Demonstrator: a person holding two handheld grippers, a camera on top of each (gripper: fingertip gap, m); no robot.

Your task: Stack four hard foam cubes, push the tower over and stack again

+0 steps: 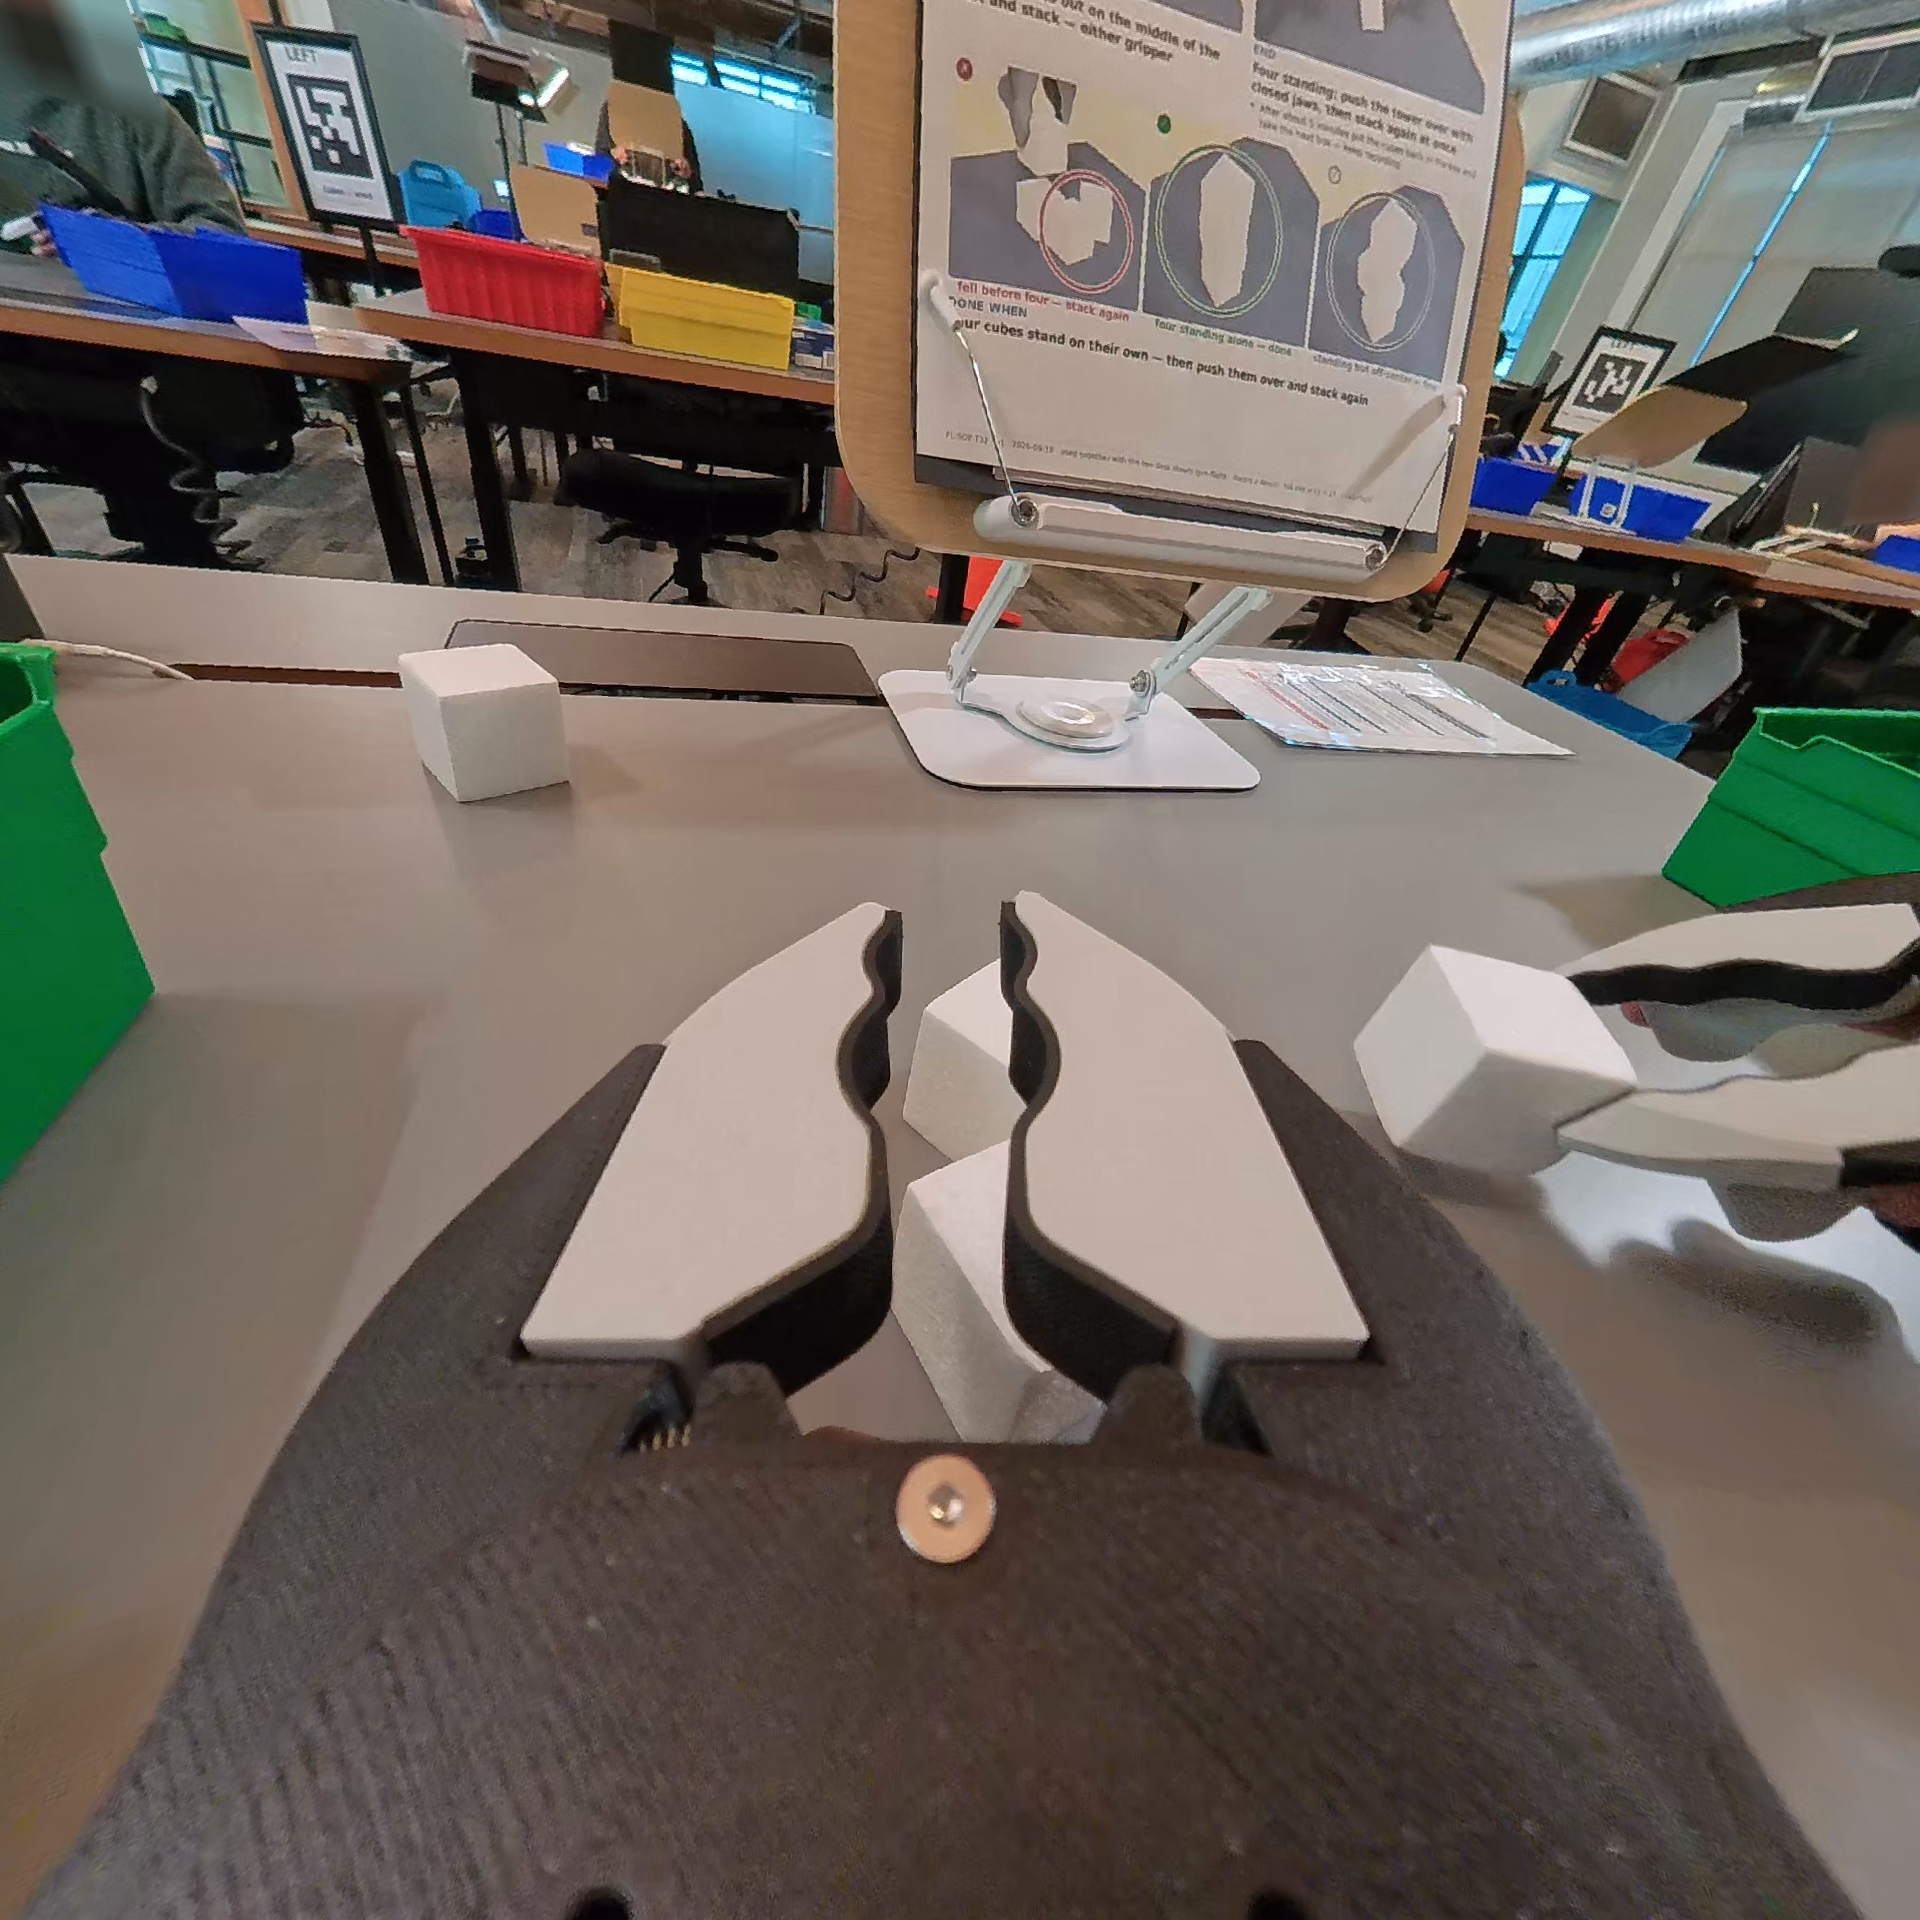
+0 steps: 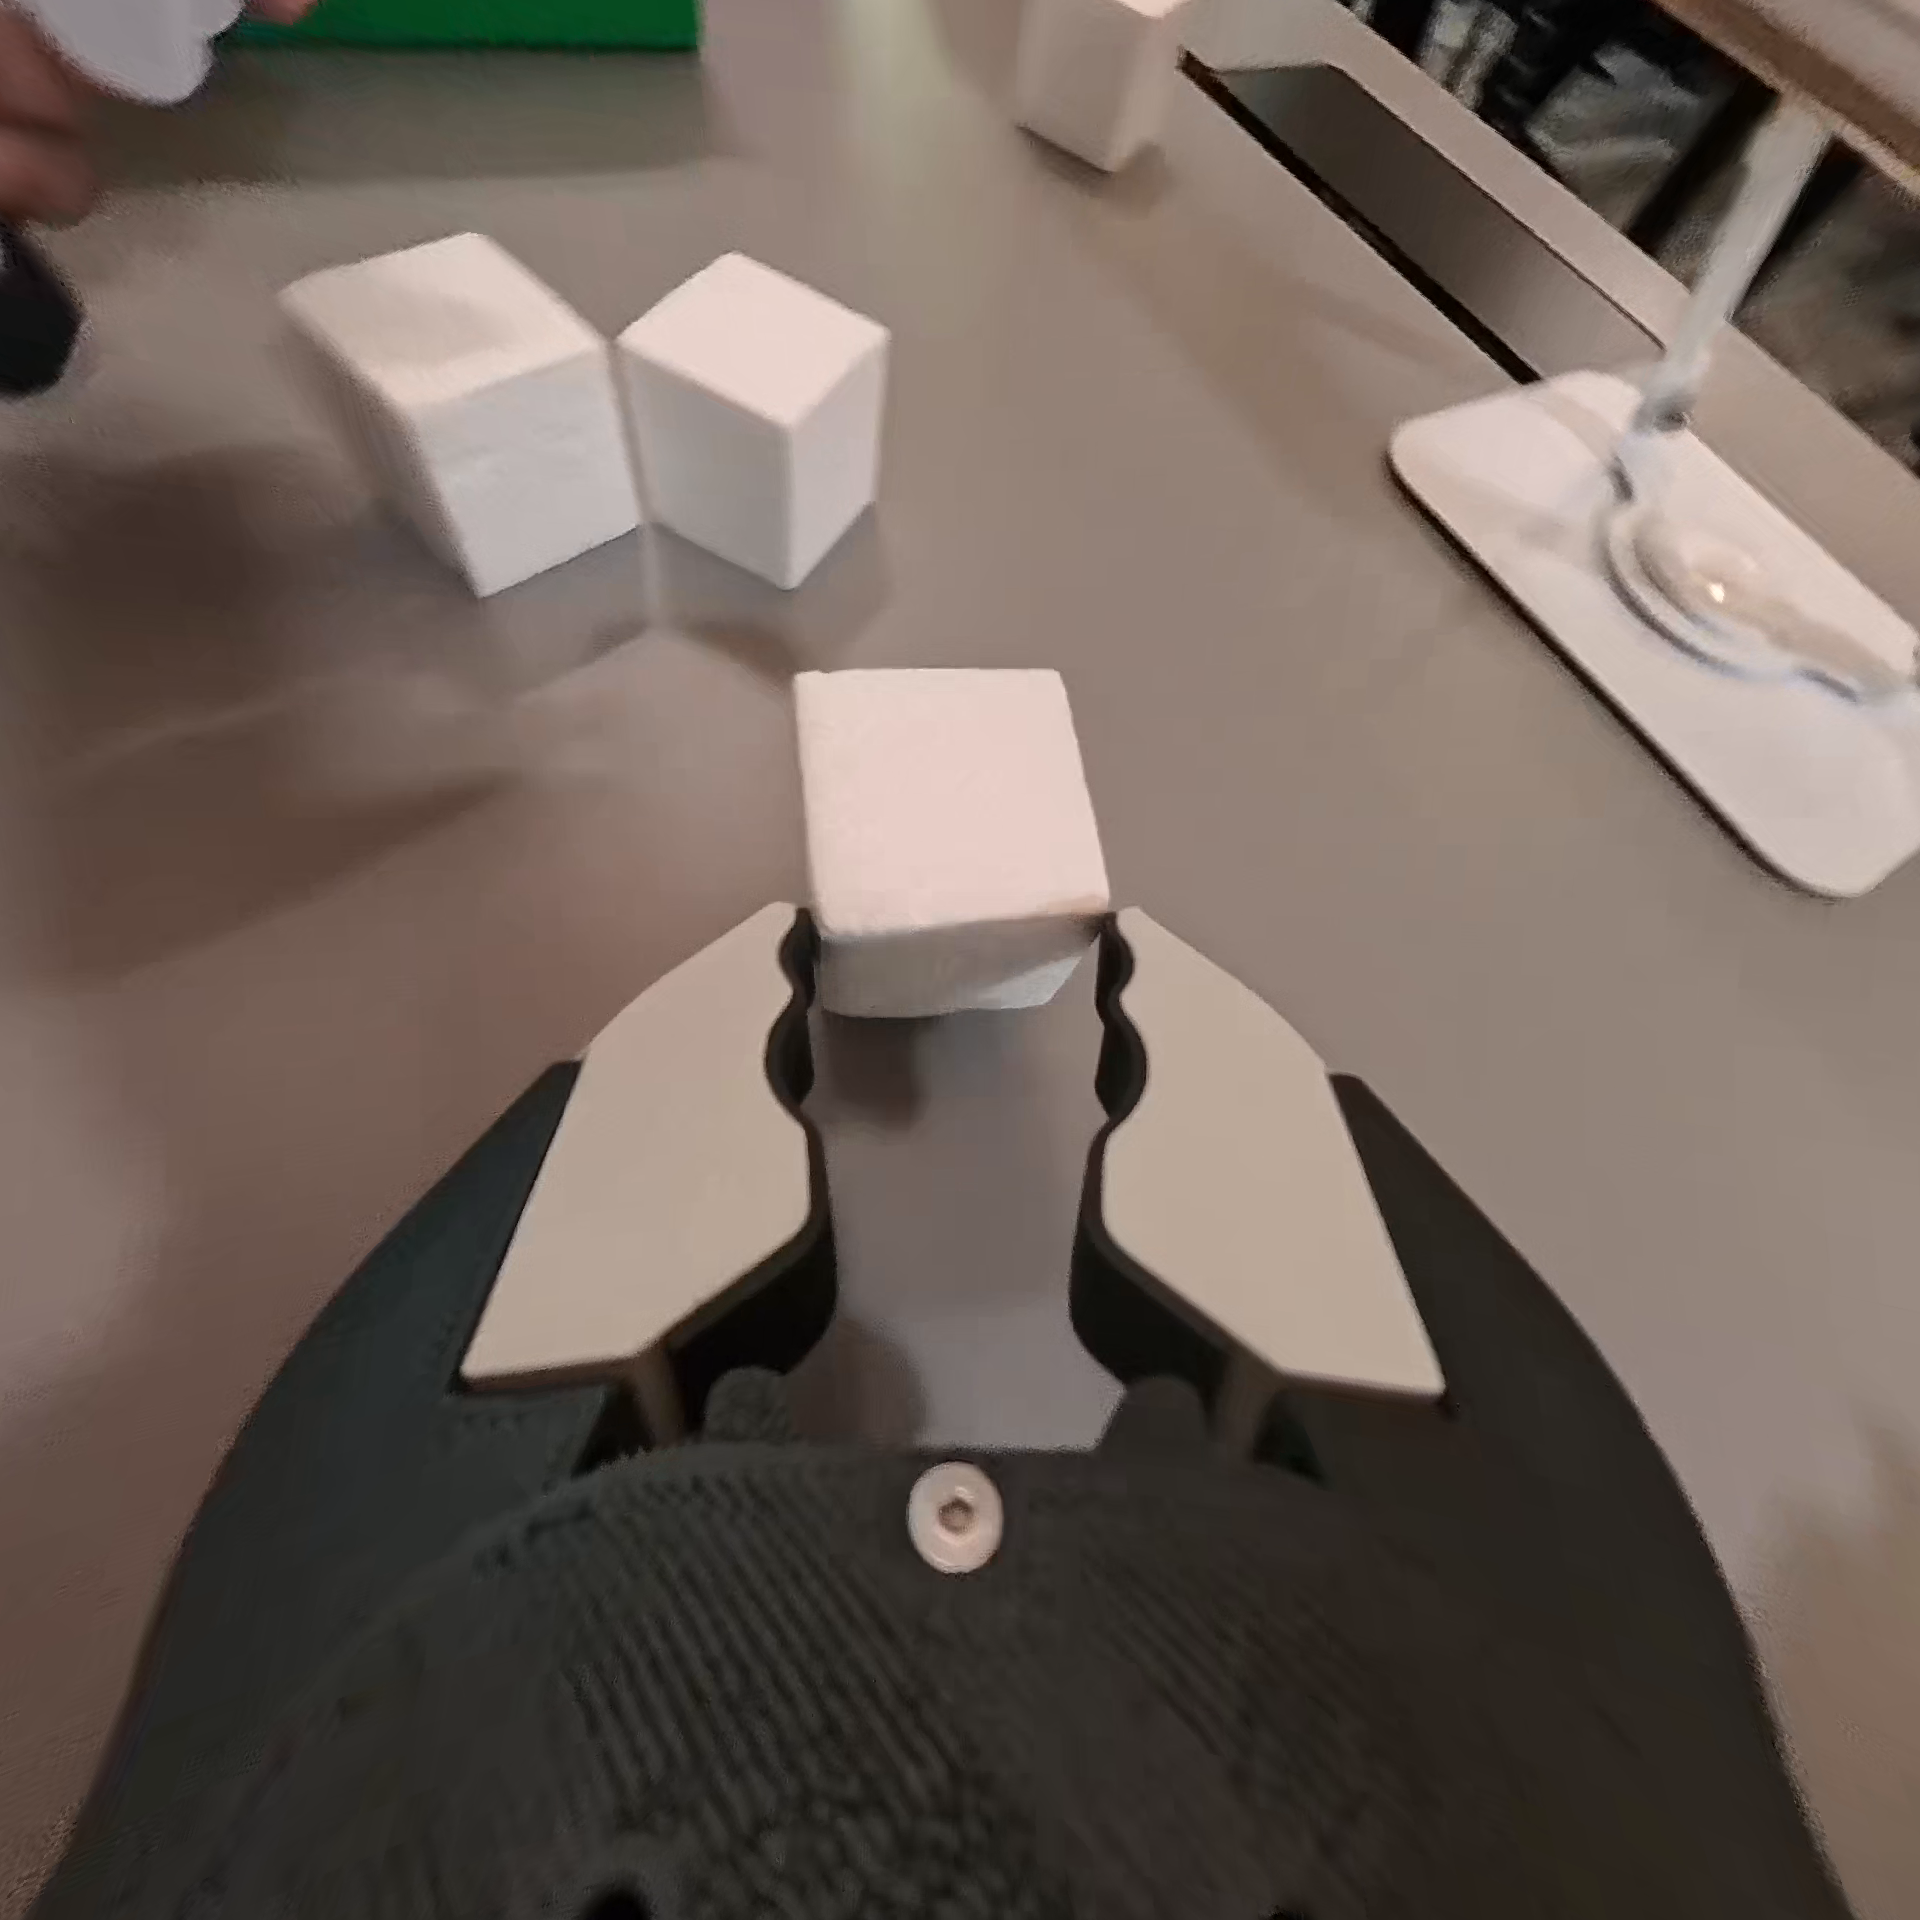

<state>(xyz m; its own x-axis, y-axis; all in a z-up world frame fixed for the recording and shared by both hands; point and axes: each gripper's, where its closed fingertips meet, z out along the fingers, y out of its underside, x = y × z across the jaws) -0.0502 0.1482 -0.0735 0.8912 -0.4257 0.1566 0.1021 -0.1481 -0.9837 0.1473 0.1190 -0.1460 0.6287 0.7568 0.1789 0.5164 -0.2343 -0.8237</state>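
My left gripper (image 1: 951, 914) hovers above the grey table (image 1: 727, 883), jaws a narrow gap apart and holding nothing. Through the gap I see two white foam cubes lying side by side, one farther (image 1: 961, 1049) and one nearer (image 1: 956, 1278). They also show in the right wrist view, the left one tilted (image 2: 457, 405) against the right one (image 2: 758, 416). My right gripper (image 2: 951, 925) is shut on a third white cube (image 2: 940, 790) at its fingertips, just above the table. It shows in the left wrist view (image 1: 1590, 1055) with that cube (image 1: 1486, 1049). A fourth cube (image 1: 483, 717) stands apart near the far edge.
Green bins stand at the table's left (image 1: 52, 883) and right (image 1: 1808, 800) edges. A document stand holding a printed sheet rests on its white base (image 1: 1081, 743) at the back, also in the right wrist view (image 2: 1558, 582). A laminated sheet (image 1: 1371, 707) lies beside it. Spacing between my two grippers at the tips: around 20 centimetres.
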